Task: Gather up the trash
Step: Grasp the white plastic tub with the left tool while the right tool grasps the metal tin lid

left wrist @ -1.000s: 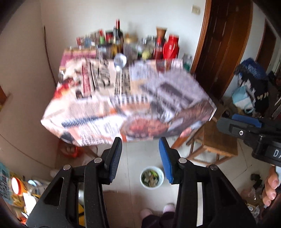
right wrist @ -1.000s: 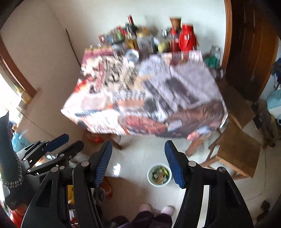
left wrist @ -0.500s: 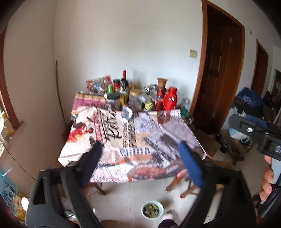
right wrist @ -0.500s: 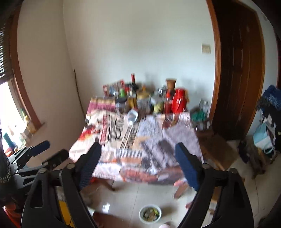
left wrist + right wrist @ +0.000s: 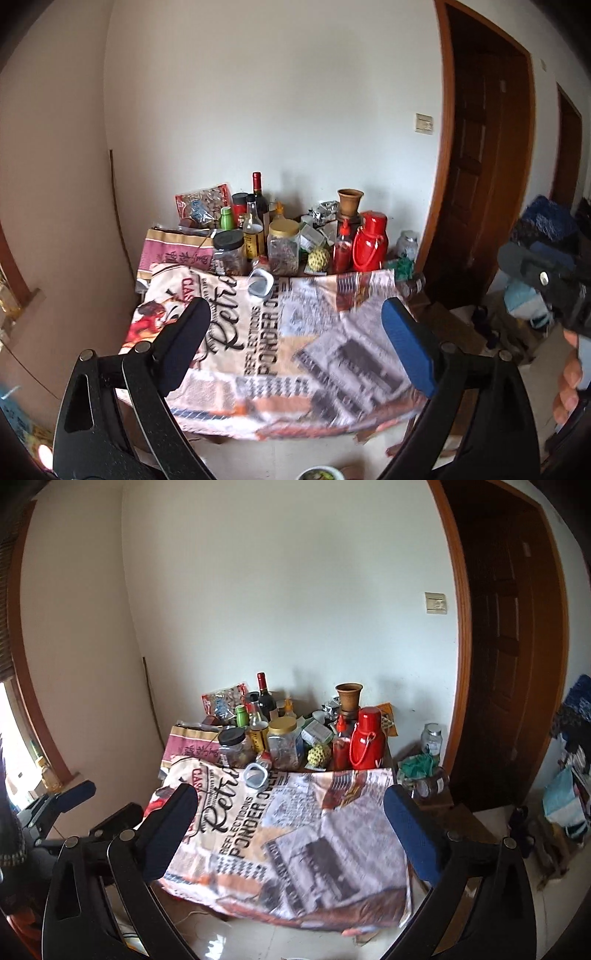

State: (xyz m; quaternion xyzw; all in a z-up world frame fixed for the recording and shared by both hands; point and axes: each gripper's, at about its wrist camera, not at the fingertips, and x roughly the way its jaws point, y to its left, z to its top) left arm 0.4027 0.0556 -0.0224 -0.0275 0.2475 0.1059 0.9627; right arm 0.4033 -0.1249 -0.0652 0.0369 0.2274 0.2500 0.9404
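We have raised both tongs, left tongs (image 5: 295, 341) and right tongs (image 5: 290, 829), now wide and empty; the crushed can (image 5: 261, 286) at centre of the bench (image 5: 314, 369) comes into view.

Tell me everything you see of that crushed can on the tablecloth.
The crushed can looks like silvery-blue metal, squashed flat, its open oval mouth facing the cameras. It lies on the printed tablecloth near the far edge, just in front of the jars, close to a small red-and-white item. Neither tool touches it.
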